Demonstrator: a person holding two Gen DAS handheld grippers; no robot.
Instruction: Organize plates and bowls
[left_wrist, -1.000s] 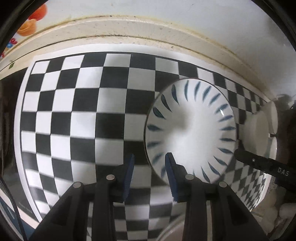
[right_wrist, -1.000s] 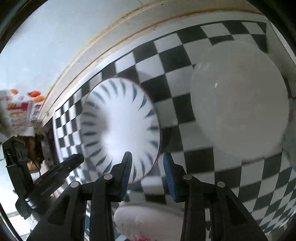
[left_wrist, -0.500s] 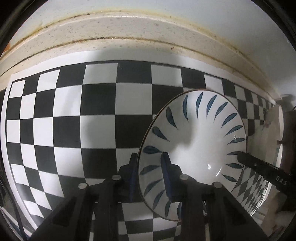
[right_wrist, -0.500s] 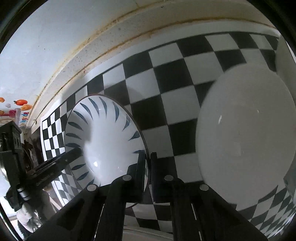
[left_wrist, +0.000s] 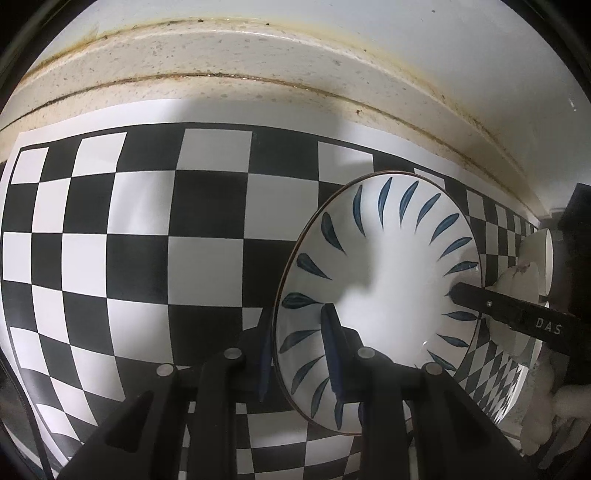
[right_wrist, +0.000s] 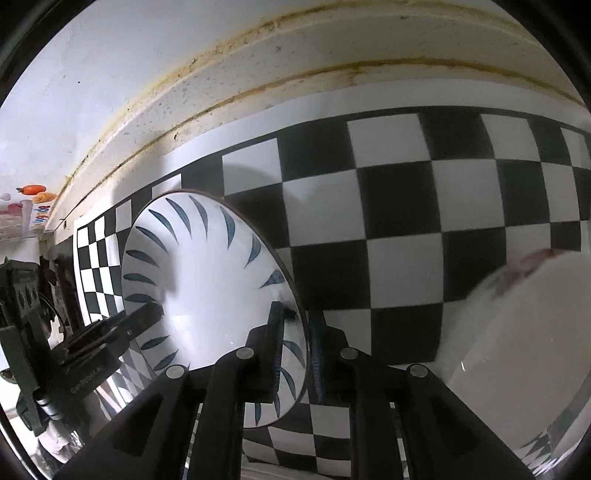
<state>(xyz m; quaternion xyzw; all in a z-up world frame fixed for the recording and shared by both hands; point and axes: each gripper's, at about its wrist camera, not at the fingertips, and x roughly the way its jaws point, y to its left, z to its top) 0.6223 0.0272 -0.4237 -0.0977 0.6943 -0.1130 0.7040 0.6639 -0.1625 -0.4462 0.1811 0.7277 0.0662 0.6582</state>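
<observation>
Over the checkered worktop (left_wrist: 207, 258), both the left gripper (left_wrist: 297, 354) and right gripper (right_wrist: 297, 350) have now clenched opposite rims of the blue-leaf bowl (left_wrist: 384, 280), so lifting it can likely begin.

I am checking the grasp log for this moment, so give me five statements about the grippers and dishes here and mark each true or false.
1. Both grippers grip one dish. True: the left gripper and the right gripper each clamp the rim of the white bowl with blue leaf strokes.
2. The right gripper is wide open. False: it is shut on the rim.
3. The bowl is empty. True.
4. The surface underneath is plain wood. False: it is a black and white checkered mat.
5. The plain white dish is stacked inside the bowl. False: it sits apart, to the right.
</observation>
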